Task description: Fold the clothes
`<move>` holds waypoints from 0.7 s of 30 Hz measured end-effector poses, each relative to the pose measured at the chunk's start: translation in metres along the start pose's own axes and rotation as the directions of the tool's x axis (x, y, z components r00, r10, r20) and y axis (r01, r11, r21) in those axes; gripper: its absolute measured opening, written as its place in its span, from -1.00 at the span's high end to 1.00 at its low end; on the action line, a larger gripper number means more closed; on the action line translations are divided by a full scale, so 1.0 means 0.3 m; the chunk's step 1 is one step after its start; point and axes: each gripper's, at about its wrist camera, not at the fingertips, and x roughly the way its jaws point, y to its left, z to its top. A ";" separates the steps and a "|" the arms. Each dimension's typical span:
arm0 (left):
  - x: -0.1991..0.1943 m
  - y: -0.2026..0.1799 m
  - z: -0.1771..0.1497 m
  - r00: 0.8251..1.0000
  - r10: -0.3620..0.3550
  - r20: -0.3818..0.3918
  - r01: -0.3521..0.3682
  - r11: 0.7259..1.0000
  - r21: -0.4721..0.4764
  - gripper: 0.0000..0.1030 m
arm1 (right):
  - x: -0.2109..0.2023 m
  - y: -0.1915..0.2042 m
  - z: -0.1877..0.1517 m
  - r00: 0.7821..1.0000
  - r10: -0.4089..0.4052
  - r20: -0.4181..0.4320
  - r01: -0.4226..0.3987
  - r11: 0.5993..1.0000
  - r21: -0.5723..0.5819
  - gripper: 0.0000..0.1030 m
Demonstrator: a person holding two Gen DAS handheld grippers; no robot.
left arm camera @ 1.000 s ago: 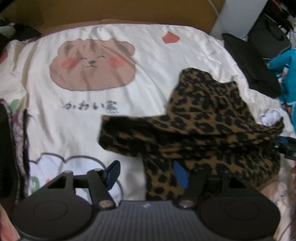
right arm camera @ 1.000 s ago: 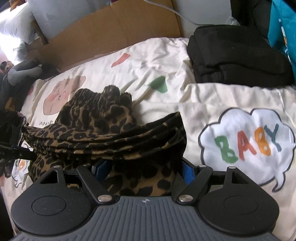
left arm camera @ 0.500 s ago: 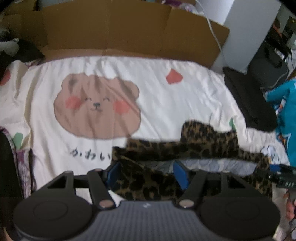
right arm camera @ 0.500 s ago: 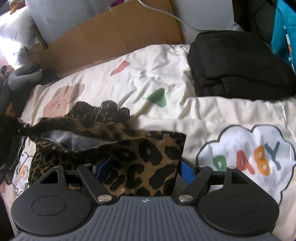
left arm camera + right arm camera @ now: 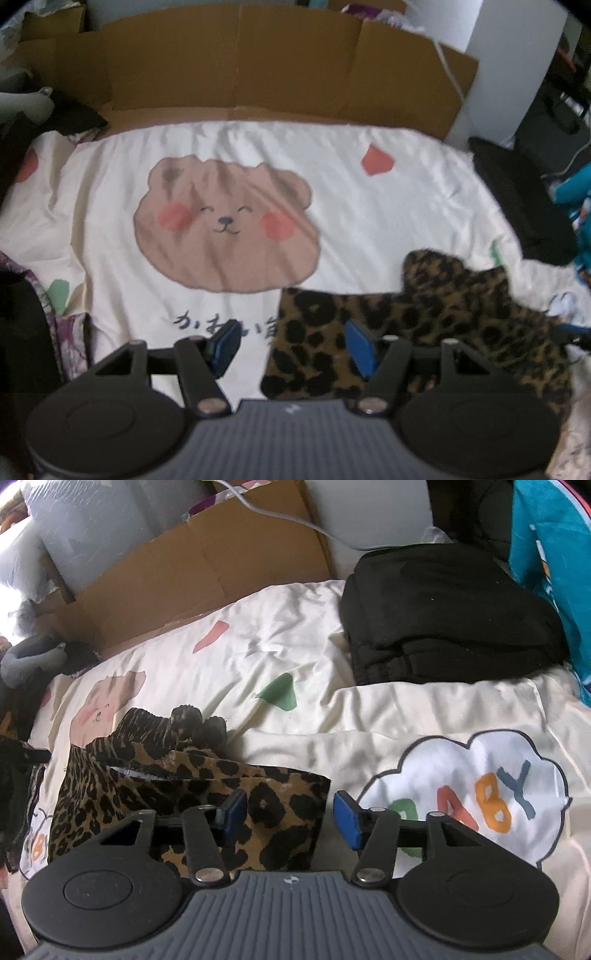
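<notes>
1. Nearest the lens in the left wrist view, the left gripper stands open over the left corner of the leopard-print garment. The cloth lies between the blue pads but neither pad presses it.
2. In the right wrist view, the right gripper has just been closing, yet its jaws are still apart. The garment's right corner sits between them, with the right pad out over the bedsheet and clear of the cloth.
3. The garment lies flat on the sheet, low in both frames, just beyond the fingers. In the left view it occupies the lower right, below and right of the bear print.
4. Its long axis runs side to side across both frames, from one gripper to the other. A narrower bunched part points away toward the upper frame (likely a sleeve or leg, too crumpled to tell).
5. To do this step well, I judge each near corner should be pinched fully, all layers together, before any lift; then carry both corners evenly toward the far edge.
6. Farther off, a folded black garment rests at the upper right, and cardboard lines the far side.
</notes>
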 end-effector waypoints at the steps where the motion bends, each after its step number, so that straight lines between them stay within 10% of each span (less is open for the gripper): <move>1: 0.013 0.007 -0.001 1.000 -0.001 -0.004 0.001 1.000 -0.007 -0.21 | -0.002 -0.005 -0.004 1.000 0.001 -0.001 -0.001 1.000 0.008 0.03; 9: 0.103 0.024 -0.007 0.999 -0.028 -0.019 0.027 0.999 -0.034 -0.01 | 0.000 -0.030 -0.016 1.000 0.015 -0.001 -0.015 0.998 0.063 0.59; 12: 0.123 0.025 -0.010 0.999 -0.041 -0.028 0.040 0.998 -0.046 0.94 | -0.005 -0.028 -0.011 1.000 0.024 0.014 -0.024 0.998 0.054 0.94; 21: 0.087 0.043 -0.002 0.999 -0.036 0.040 0.039 0.995 -0.093 0.99 | -0.077 -0.045 0.018 0.995 0.051 0.084 -0.060 0.992 0.111 0.97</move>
